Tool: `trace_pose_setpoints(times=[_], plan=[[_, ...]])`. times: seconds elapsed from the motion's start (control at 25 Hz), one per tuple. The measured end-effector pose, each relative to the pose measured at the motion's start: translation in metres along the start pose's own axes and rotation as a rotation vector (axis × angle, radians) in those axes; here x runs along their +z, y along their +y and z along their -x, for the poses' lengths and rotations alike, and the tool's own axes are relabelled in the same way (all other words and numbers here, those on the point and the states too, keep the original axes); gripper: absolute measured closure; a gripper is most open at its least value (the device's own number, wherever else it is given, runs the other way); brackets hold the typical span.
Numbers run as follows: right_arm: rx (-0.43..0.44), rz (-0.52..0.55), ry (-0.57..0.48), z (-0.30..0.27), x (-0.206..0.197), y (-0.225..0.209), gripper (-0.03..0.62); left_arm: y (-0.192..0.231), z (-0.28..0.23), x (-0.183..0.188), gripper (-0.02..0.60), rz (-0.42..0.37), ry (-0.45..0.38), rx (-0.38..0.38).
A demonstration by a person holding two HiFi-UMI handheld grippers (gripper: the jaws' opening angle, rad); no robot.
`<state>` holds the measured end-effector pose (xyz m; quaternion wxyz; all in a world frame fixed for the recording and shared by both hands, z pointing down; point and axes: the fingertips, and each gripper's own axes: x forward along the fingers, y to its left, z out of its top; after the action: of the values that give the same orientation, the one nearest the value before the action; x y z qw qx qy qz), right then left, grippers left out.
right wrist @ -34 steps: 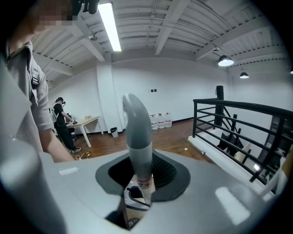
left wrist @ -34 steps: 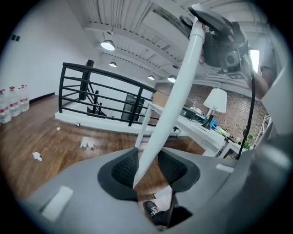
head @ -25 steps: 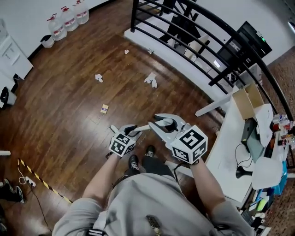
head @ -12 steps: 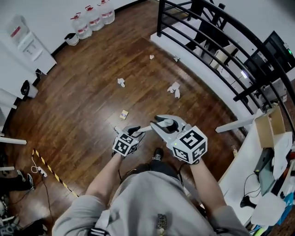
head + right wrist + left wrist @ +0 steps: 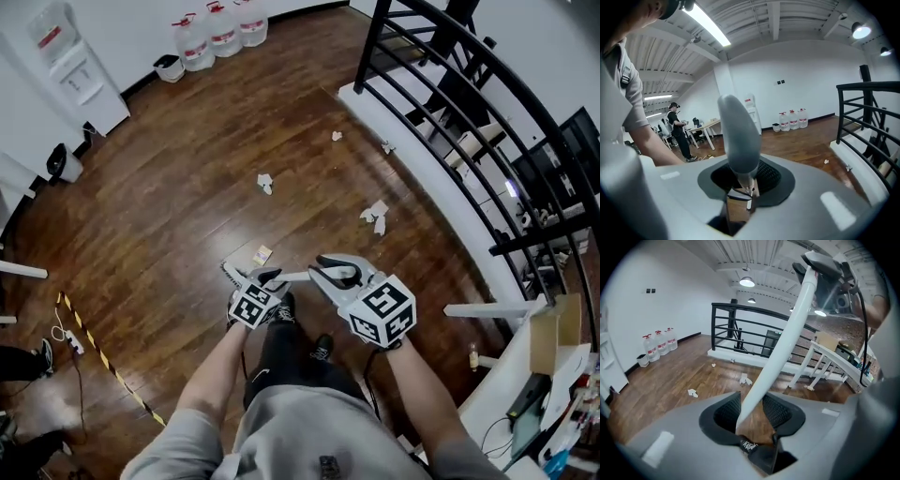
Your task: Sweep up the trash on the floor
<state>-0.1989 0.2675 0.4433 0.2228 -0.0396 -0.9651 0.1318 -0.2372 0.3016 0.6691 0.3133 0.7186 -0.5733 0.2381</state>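
The left gripper (image 5: 266,278) is pictured clamped on the white shaft of a broom (image 5: 296,276), low on the handle. The right gripper (image 5: 336,273) is closed narrowly round the grey grip (image 5: 738,136) at its top end. A toothed edge (image 5: 230,272), judged to be the broom's head, shows just beyond the left gripper. The trash lies ahead of both grippers on the wooden floor (image 5: 169,216): a small card-like scrap (image 5: 262,254) is nearest, just past the left gripper. A crumpled paper (image 5: 265,182) lies farther out, and a second wad (image 5: 376,215) sits ahead of the right gripper. Two smaller bits (image 5: 337,136) are found well off, near the black railing (image 5: 441,84). The step in hand is judged to be the approach. It would be done well if the head were set down beyond the nearest scrap and drawn back in short strokes. The lower grip should be kept firm so that the shaft is not let slide. Farthest out, water bottles (image 5: 221,26) with red labels and a white dispenser (image 5: 73,66) with a red mark are seen against the wall. No writing on them can be read, and the gripper cubes carry only square markers.
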Motion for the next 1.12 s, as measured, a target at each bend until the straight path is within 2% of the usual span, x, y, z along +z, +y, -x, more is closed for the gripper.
trace_pose_setpoints(times=[0.24, 0.4, 0.48, 0.72, 0.88, 1.12], plan=[[0.020, -0.022, 0.120, -0.111, -0.004, -0.054, 0.511, 0.096, -0.043, -0.023, 0.433, 0.078, 0.027, -0.024], [0.002, -0.043, 0.173, -0.159, -0.007, -0.086, 0.511, 0.131, -0.069, -0.029, 0.433, 0.117, 0.058, -0.071], [-0.016, -0.057, 0.171, -0.172, -0.003, -0.102, 0.511, 0.145, -0.081, -0.023, 0.433, 0.130, 0.040, -0.081], [-0.074, 0.027, 0.204, -0.186, 0.017, -0.151, 0.511, 0.172, -0.119, 0.014, 0.431, 0.138, 0.004, -0.104], [-0.109, 0.026, 0.200, -0.180, 0.026, -0.192, 0.511, 0.176, -0.148, 0.044, 0.431, 0.131, 0.004, -0.128], [-0.178, 0.033, 0.169, -0.145, 0.046, -0.270, 0.511, 0.169, -0.211, 0.116, 0.430, 0.100, -0.022, -0.171]])
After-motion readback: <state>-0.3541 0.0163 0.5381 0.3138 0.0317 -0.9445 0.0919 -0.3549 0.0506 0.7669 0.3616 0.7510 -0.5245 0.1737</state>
